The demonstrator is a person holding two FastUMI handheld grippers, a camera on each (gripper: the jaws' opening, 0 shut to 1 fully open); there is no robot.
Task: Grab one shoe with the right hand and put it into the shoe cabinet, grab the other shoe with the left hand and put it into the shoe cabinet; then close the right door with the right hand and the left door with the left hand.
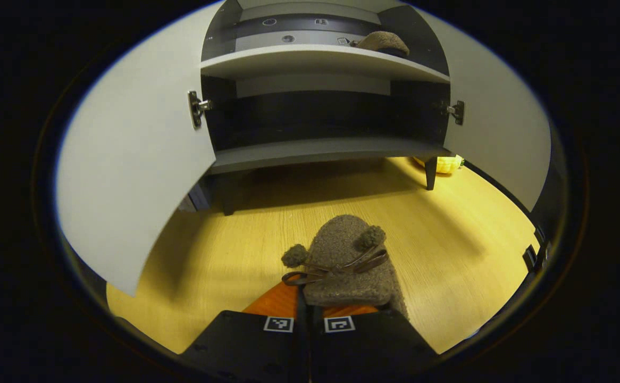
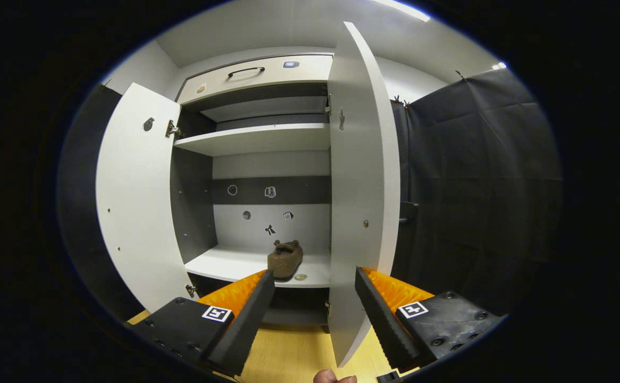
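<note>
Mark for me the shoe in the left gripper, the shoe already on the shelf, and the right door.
held shoe (image 1: 342, 266), left gripper view, on its fuzzy toe.
shelved shoe (image 2: 285, 258), right gripper view, on its upper.
right door (image 2: 360, 186), right gripper view, on its inner face.

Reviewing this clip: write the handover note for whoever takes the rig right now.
Left tool: shut on the second shoe, low over the floor before the cabinet.
Right tool: open, empty, facing the cabinet near the right door.
Done: first shoe sits on the middle shelf.
Left: put the second shoe on a shelf, then close the right door, then the left door; both stand open.
</note>
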